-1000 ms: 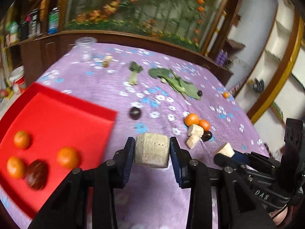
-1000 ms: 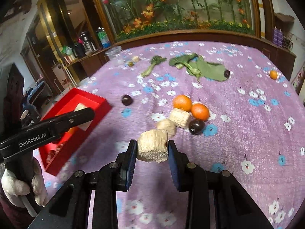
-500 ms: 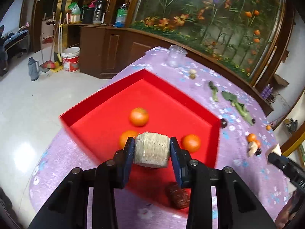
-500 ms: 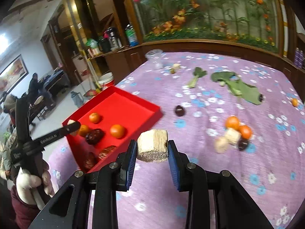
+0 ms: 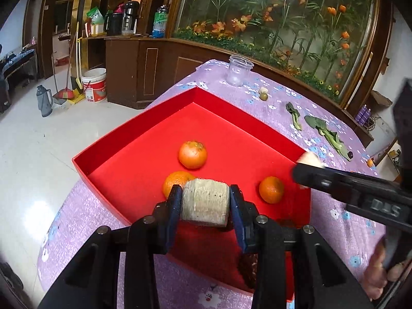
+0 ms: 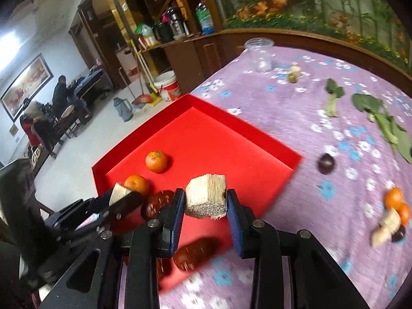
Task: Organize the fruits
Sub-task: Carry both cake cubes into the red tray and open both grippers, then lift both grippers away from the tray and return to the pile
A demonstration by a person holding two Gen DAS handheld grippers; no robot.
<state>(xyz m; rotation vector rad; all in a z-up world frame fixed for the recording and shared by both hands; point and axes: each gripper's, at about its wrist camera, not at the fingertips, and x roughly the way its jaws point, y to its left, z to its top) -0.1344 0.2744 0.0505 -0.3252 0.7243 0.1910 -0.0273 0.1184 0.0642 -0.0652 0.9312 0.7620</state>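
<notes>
My left gripper (image 5: 205,195) is shut on a pale fibrous chunk (image 5: 204,207) and hangs over the near part of the red tray (image 5: 144,139). Three oranges (image 5: 192,154) lie in the tray, and a dark fruit (image 5: 248,270) shows under my fingers. My right gripper (image 6: 206,199) is shut on a second pale chunk (image 6: 206,191) above the tray's (image 6: 231,139) near edge. It also enters the left wrist view from the right. Two oranges (image 6: 156,161) and dark reddish fruits (image 6: 157,204) lie below. The left gripper (image 6: 123,202) sits to the left with its chunk.
On the purple flowered cloth (image 6: 296,108) to the right lie a dark plum (image 6: 325,163), two oranges (image 6: 394,198) with pale chunks (image 6: 386,228), and leafy greens (image 6: 381,121). A clear jar (image 6: 260,54) stands at the far edge. The tray sits at the table's corner, with floor beyond.
Both grippers have swung left across the cloth, away from the fruit cluster, to above the red tray. Each still grips its pale chunk. The right one has closed in beside the left.
</notes>
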